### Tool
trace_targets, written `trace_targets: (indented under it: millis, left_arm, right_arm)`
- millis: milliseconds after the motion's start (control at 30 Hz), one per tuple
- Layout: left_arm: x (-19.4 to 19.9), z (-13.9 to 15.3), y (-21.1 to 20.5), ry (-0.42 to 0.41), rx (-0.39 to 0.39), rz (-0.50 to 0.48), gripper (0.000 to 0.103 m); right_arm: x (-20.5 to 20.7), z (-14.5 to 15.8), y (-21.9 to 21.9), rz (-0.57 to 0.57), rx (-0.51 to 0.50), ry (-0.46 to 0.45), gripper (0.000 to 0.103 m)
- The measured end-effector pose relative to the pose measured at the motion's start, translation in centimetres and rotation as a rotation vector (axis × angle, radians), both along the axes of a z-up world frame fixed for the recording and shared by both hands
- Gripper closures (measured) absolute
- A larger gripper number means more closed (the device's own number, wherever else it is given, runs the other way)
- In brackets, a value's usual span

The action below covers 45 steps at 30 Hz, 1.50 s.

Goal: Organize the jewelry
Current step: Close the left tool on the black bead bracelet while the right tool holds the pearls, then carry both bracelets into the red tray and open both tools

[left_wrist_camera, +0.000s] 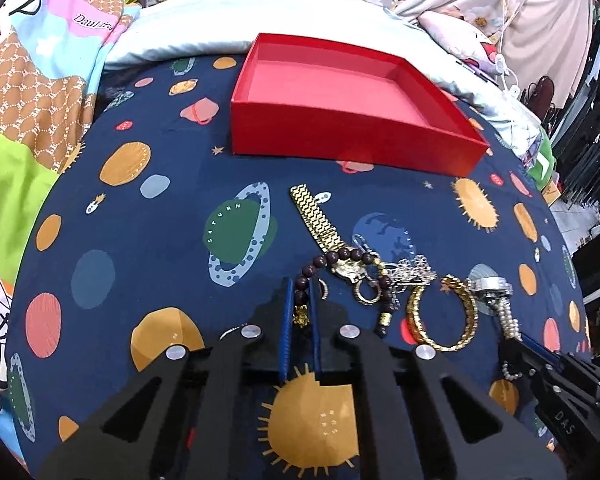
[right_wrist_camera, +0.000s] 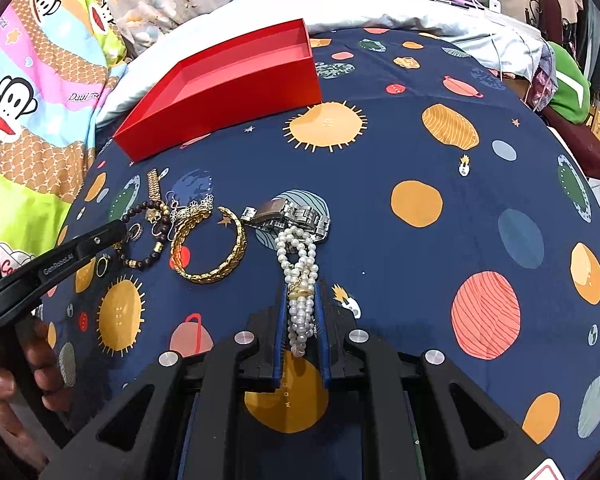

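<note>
A heap of jewelry lies on a dark blue bedspread [left_wrist_camera: 148, 240] printed with planets and suns, and the red box [left_wrist_camera: 340, 128] sits open toward the far side, well apart from the pieces, with nothing visible inside it. The left gripper [left_wrist_camera: 301, 308] points down at the left end of the heap, its blue-lined fingers [left_wrist_camera: 288, 320] drawn close on the dark brown bead bracelet [left_wrist_camera: 340, 258], pinching the part of the strand with a small gold charm between them. From the other side, that gripper comes in as a black arm with a person's hand [right_wrist_camera: 16, 364] wrapped around its handle. The bead bracelet loops over a gold watch [left_wrist_camera: 320, 216], whose band stretches toward the box. Just to the right sit a silvery flower-shaped piece [left_wrist_camera: 414, 272] and a thick gold bangle [left_wrist_camera: 442, 314], lying flat beside the beads. A small ring [right_wrist_camera: 102, 266] rests on the cloth near the left gripper's tip. The right gripper [right_wrist_camera: 302, 320] stands at the right end of the heap, its fingers [right_wrist_camera: 279, 328] pressed in on a multi-strand pearl bracelet [right_wrist_camera: 298, 264], the pearls bunched between the pads and trailing forward onto the cloth. The far end of the pearls touches a silver watch [right_wrist_camera: 292, 214].
</note>
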State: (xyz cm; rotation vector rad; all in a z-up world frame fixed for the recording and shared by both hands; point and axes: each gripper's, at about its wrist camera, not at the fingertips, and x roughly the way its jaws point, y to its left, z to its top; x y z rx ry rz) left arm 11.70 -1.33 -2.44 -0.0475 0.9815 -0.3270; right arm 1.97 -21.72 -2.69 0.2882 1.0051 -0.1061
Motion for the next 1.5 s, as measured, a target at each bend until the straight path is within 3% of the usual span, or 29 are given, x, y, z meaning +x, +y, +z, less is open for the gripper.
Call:
trace_targets:
  millis: [533,933,1200,1500]
  left_arm:
    - [-2.8,5.3,-0.9,-0.076,-0.088,-0.054,0.096]
    - [-2.5,9.0,-1.9,-0.127,-0.088,-0.086,0.096]
    - [2.7,11.2,-3.4,-0.188,-0.054,-0.075,0.096]
    - [13.6,11.7,-5.5,-0.205,-0.041,-0.044,0.096]
  right_arm:
    - [-0.7,2.8,0.3,0.023,-0.008,-0.07,0.091]
    - [0.4,6.0,-0.1,0.058,-0.003,-0.153,0.091]
    - [6.5,8.6,-1.4,0.106,0.012,-0.207,0.091]
    - [20.0,8.8,-3.3,0.144,0.036,-0.175,0.091]
